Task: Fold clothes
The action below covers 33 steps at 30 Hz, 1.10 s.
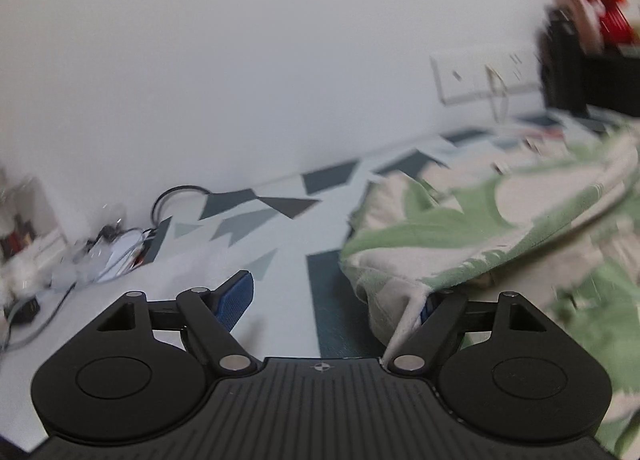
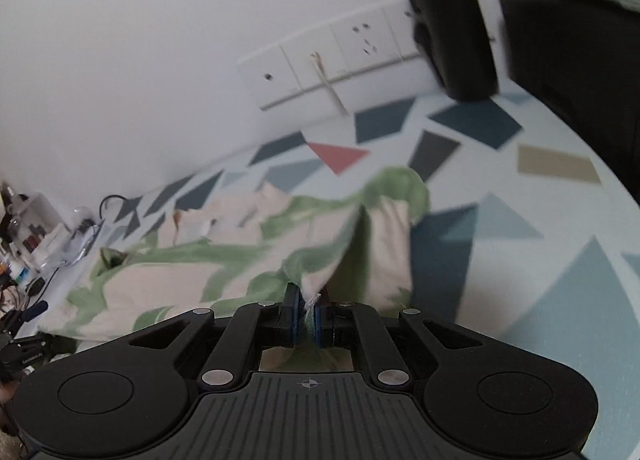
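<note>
Here the right gripper (image 2: 306,314) has its jaws pinched narrow on a raised edge of the garment (image 2: 200,260), a cream cloth with green leaf shapes, so that the fabric rises from the blue pads (image 2: 320,320) like a small tent. The left gripper (image 1: 336,300) stands with its jaws wide; one blue pad (image 1: 236,300) is bare over the surface (image 1: 280,292), while the other is hidden under a draped fold of the same garment (image 1: 460,228), and nothing is clamped. To do this fold well, I judge the left jaws should close on the matching edge first, so that both corners travel together and level; pulling with one side alone would likely skew the crease. The garment lies rumpled on the surface (image 2: 540,260), a patterned cloth of grey and blue triangles, just short of the wall with its sockets (image 2: 332,56). In the right wrist view its long axis seems to run from the lower left, by the clutter (image 2: 36,244), towards the pinched end at centre, though the bunching makes this uncertain.
</note>
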Each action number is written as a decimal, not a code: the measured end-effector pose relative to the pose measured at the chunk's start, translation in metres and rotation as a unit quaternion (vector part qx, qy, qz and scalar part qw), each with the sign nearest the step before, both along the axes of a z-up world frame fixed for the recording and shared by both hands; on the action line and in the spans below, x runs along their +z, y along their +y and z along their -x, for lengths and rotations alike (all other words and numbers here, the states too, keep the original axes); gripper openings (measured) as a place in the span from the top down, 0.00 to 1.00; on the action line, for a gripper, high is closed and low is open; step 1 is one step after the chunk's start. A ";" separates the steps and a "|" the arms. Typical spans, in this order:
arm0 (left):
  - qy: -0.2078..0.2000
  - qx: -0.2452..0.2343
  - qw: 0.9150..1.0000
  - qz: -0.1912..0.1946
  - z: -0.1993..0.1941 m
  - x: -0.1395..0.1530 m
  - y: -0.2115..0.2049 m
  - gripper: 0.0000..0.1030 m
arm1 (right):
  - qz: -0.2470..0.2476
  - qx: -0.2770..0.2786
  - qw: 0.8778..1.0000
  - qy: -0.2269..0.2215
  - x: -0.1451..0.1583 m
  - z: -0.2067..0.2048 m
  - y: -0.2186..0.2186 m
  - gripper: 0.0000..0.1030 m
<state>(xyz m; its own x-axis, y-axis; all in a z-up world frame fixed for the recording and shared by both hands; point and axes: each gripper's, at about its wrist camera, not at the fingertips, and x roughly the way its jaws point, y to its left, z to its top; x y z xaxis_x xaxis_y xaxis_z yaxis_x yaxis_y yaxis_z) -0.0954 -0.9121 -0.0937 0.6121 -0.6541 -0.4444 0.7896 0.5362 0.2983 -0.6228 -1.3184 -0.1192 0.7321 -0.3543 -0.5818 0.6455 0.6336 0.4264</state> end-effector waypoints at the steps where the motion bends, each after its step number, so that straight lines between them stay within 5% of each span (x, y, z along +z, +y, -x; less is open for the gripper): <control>1: 0.008 -0.002 1.000 -0.010 -0.002 -0.003 -0.003 0.24 | -0.002 -0.002 1.000 0.001 -0.002 0.001 0.001 0.94; 3: 0.030 -0.002 0.999 -0.020 -0.009 -0.009 -0.008 0.23 | 0.007 0.001 1.000 0.002 -0.002 -0.001 0.001 0.93; 9: 0.087 0.003 0.996 -0.016 -0.025 -0.010 -0.003 0.11 | -0.003 0.031 0.999 -0.024 -0.002 0.014 0.012 0.63; 14: 0.134 0.007 0.991 -0.003 -0.039 -0.010 0.003 0.11 | -0.004 0.044 0.998 -0.041 -0.011 0.033 0.021 0.54; 18: 0.144 0.010 0.990 -0.002 -0.042 -0.010 0.003 0.10 | 0.022 0.067 0.997 -0.013 -0.016 0.027 0.034 0.54; 20: 0.147 0.013 0.989 -0.002 -0.043 -0.009 0.003 0.09 | 0.048 0.067 0.997 0.010 -0.016 0.021 0.041 0.61; 21: 0.150 0.014 0.989 -0.001 -0.044 -0.009 0.003 0.09 | 0.059 0.064 0.996 0.024 -0.014 0.018 0.042 0.80; 22: 0.157 0.017 0.987 0.003 -0.046 -0.009 0.004 0.09 | 0.073 0.058 0.995 0.032 -0.010 0.017 0.043 0.88; 28: 0.212 0.029 0.976 0.047 -0.064 -0.008 0.018 0.09 | 0.189 0.012 0.979 0.071 0.022 0.038 0.052 1.00; 33: 0.204 0.035 0.978 0.039 -0.062 -0.009 0.015 0.09 | 0.120 0.002 0.988 0.095 -0.008 0.065 0.039 0.97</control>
